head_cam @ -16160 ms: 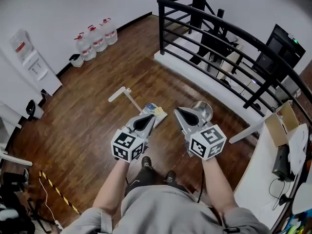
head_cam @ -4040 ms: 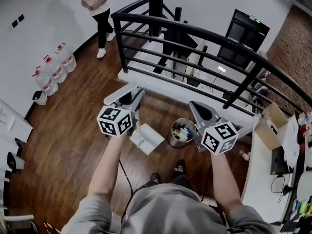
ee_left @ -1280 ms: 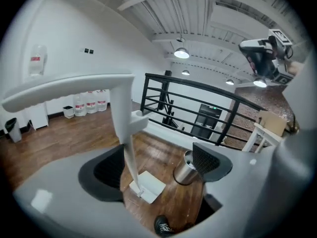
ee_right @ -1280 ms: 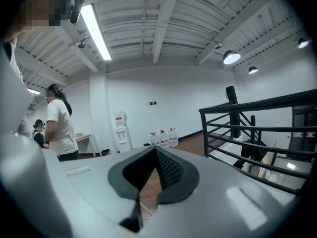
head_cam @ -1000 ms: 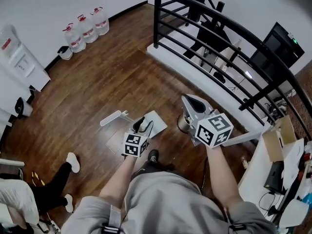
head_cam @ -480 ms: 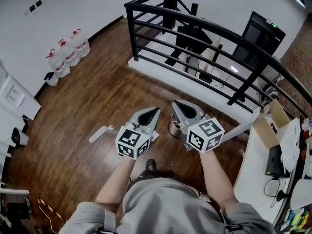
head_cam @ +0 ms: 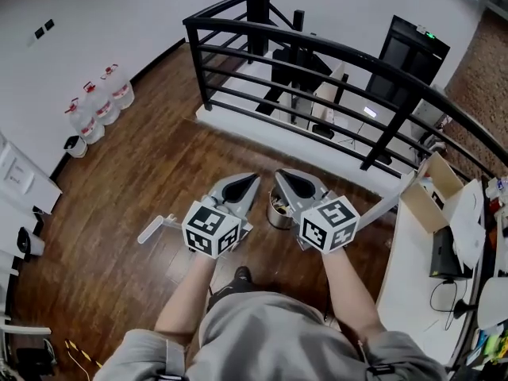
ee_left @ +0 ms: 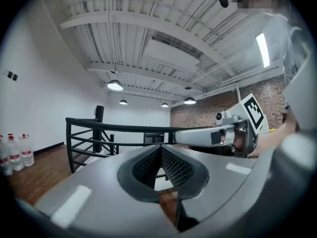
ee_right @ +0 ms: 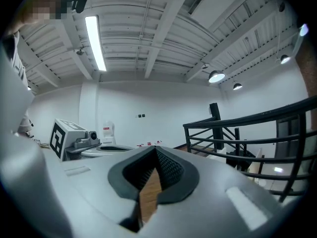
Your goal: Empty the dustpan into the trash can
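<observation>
Dark wooden floor (head_cam: 151, 165) fills the room, with clear water bottles (head_cam: 99, 105) against the white wall at far left. A white plastic dustpan (head_cam: 152, 230) lies on the floor, its handle showing beside the left hand-held gripper (head_cam: 248, 182), whose jaws are closed on nothing. A round metal trash can (head_cam: 277, 210) holding litter stands between the two tools. The right hand-held gripper (head_cam: 284, 178) is likewise closed and empty. A black metal railing (head_cam: 317, 78) runs behind.

The person wears a grey short-sleeved shirt (head_cam: 266, 341) and a dark shoe (head_cam: 238, 278). The grey left gripper (head_cam: 252, 178) and right gripper (head_cam: 280, 174) each bear a black-and-white marker cube (head_cam: 210, 230).
</observation>
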`<state>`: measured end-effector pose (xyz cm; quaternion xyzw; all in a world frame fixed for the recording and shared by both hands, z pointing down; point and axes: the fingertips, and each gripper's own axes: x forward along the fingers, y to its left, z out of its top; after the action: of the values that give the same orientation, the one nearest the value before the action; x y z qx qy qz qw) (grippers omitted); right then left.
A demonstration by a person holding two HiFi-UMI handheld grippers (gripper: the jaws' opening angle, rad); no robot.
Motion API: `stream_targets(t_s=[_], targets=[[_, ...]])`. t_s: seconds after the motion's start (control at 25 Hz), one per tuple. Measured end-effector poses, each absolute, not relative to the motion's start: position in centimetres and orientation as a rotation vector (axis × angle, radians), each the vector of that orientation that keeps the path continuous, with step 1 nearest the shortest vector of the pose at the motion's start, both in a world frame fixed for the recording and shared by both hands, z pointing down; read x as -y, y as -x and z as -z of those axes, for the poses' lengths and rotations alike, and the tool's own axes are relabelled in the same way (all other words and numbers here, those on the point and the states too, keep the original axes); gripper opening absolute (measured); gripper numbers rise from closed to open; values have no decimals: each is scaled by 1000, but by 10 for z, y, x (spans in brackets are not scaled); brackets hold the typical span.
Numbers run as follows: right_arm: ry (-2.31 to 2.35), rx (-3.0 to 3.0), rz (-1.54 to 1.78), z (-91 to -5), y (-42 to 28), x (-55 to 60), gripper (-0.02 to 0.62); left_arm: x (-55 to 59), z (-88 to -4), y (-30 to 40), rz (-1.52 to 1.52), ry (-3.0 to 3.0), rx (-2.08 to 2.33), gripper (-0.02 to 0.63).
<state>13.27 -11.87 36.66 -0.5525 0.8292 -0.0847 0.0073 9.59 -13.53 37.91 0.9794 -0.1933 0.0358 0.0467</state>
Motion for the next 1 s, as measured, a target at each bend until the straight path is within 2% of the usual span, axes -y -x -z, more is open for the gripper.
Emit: stream_targets(t_s=[1.0], targets=[[1738,-2579,263,-370,-154,98,0,117,-391,-112,-113,-2961,594,6]])
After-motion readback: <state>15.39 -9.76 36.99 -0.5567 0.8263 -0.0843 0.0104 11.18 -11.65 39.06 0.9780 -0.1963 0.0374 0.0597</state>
